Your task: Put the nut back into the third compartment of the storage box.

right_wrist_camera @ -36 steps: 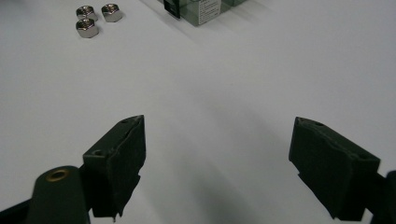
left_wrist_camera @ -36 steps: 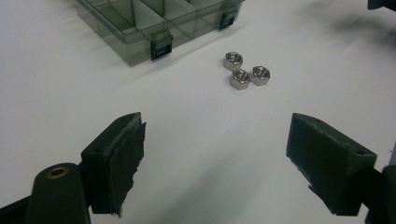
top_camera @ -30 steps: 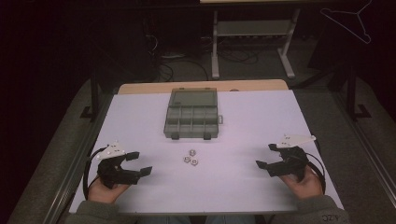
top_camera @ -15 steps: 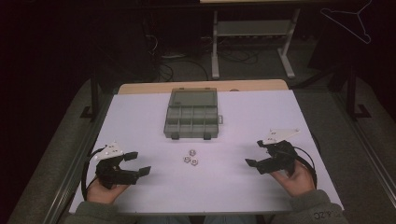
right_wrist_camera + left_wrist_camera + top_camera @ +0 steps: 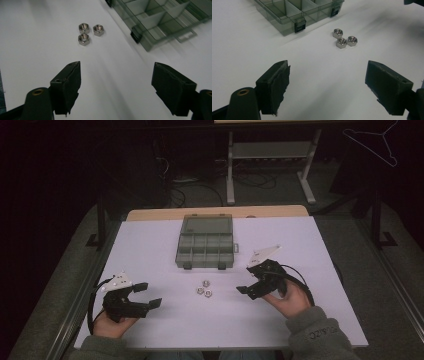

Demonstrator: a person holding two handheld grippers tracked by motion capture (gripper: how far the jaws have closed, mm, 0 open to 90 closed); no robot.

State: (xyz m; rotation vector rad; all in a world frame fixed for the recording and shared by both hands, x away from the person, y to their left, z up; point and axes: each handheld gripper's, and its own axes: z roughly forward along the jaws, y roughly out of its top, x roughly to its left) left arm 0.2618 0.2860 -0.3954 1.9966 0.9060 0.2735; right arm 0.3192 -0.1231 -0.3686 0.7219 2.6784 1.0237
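Three steel hex nuts (image 5: pixel 203 290) lie in a tight cluster on the white table (image 5: pixel 320 245), just in front of a grey see-through compartment box (image 5: pixel 205 242) with two front latches. My left gripper (image 5: pixel 149 294) rests low at the front left, open, with nothing between its jaws. My right gripper (image 5: pixel 246 278) hovers just right of the nuts, open and empty too. In the left gripper view the nuts (image 5: pixel 343 40) lie ahead of my left gripper (image 5: pixel 327 65), with the box (image 5: pixel 294 12) beyond. In the right gripper view the nuts (image 5: pixel 87 32) sit ahead left of my right gripper (image 5: pixel 116 64), the box (image 5: pixel 160 22) ahead right.
A wooden strip (image 5: pixel 215 212) runs along the table's far edge. Beyond it stand the legs of a metal stand (image 5: pixel 270 170) among floor cables. A wire hanger (image 5: pixel 372 142) hangs at the top right. Bare table lies between the grippers and the front edge.
My right gripper has moved left and slightly forward, from the table's right side to just beside the nuts. The left gripper has stayed put.
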